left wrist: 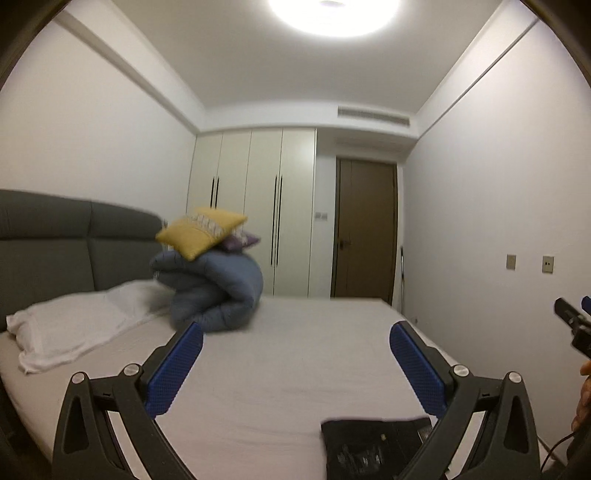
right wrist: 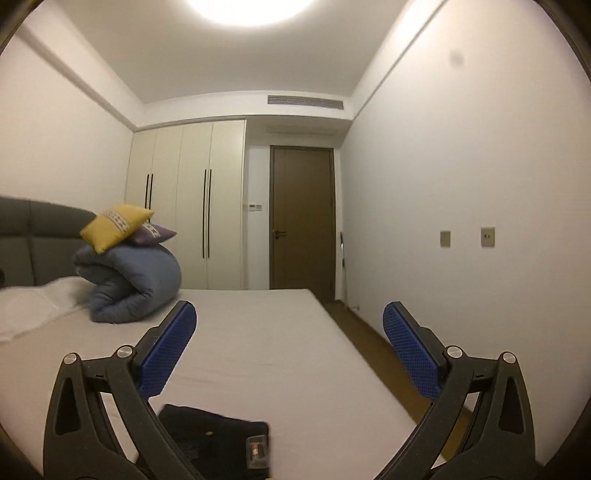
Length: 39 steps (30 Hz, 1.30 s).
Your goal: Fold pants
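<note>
A pair of dark pants [left wrist: 373, 446] lies folded into a compact, flat rectangle on the pale sheet of a bed [left wrist: 295, 369], at the bottom edge of both wrist views; in the right wrist view a small light tag shows on its near right corner, and the garment [right wrist: 218, 435] sits low and left of centre. The left gripper [left wrist: 295, 362] is held above the mattress with its two blue-padded jaws spread wide and nothing between them. The right gripper [right wrist: 290, 350] likewise stands fully apart and empty, pointing level across the room. The pants touch neither tool.

Toward the left of each frame a rolled blue duvet [left wrist: 214, 291] rests on the bed, with two cushions stacked on it: one yellow cushion [left wrist: 199, 232] on top and one purple cushion [left wrist: 240, 242] beneath. One white pillow [left wrist: 70, 332] lies at the grey headboard [left wrist: 55, 243]. Behind stand a cream wardrobe [left wrist: 255, 206] with four door panels and one brown door [left wrist: 365, 229]. Two wall plates [right wrist: 467, 238] sit on the right wall, and one ceiling light [left wrist: 332, 14] glows at the top.
</note>
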### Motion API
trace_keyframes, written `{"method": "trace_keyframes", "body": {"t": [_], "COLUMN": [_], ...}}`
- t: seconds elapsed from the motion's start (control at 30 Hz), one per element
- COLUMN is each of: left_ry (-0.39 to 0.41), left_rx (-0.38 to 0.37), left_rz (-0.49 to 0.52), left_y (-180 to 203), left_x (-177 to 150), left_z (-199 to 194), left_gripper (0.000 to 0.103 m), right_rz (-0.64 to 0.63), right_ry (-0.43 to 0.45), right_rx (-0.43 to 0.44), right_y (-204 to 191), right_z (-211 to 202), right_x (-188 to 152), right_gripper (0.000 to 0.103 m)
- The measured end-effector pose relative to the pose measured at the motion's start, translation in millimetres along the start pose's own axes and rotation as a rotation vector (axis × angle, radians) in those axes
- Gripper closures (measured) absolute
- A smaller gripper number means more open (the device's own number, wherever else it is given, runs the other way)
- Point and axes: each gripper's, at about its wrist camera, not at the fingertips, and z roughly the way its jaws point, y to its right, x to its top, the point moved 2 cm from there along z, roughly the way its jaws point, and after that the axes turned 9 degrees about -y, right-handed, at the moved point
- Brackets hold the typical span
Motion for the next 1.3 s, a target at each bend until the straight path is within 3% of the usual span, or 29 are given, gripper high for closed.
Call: {"method": "trace_keyframes", "body": {"t": [0.23, 0.37, 0.5, 0.6, 0.73, 1.0, 1.3], "left_ry": [-0.057, -0.123, -0.162, -0.258, -0.383, -0.678, -0.792], "left_rx": [-0.033, -0.054, 0.028, 0.084, 0.076, 0.036, 0.000], "left_rz": [0.072, 0.102, 0.134, 0.154, 0.126, 0.089, 0.044], "left_y": [23.3, 29.4, 35.0, 37.2, 38.5, 51.1, 56.9], "left_x": [-13.7, -19.6, -30.0, -41.8, -61.4, -119.1, -148.3], "left_z": [-24.2, -23.8, -15.7, -0.1, 26.1, 78.3, 99.4], "left_gripper": [0.000, 0.000, 0.000, 0.000, 0.000, 0.000, 0.000], "right_rz": [0.088, 0.107, 0.121, 0.091, 0.043, 0.036, 0.056], "right_ry": [-0.025, -0.129, -0.205, -0.253, -0.307, -0.579, -0.668], "right_rx": [0.041, 0.044, 0.050, 0.063, 0.043, 0.029, 0.019], "right_y": [41.6, 43.2, 35.8, 25.8, -1.5, -26.5, -29.9], "right_z": [-78.3, -84.0, -72.4, -61.3, -34.2, 51.9, 73.6], "right_x": [6.8, -14.1, -41.3, -49.3, -56.2, -94.3, -121.9], "right_gripper": [0.000, 0.000, 0.000, 0.000, 0.000, 0.000, 0.000]}}
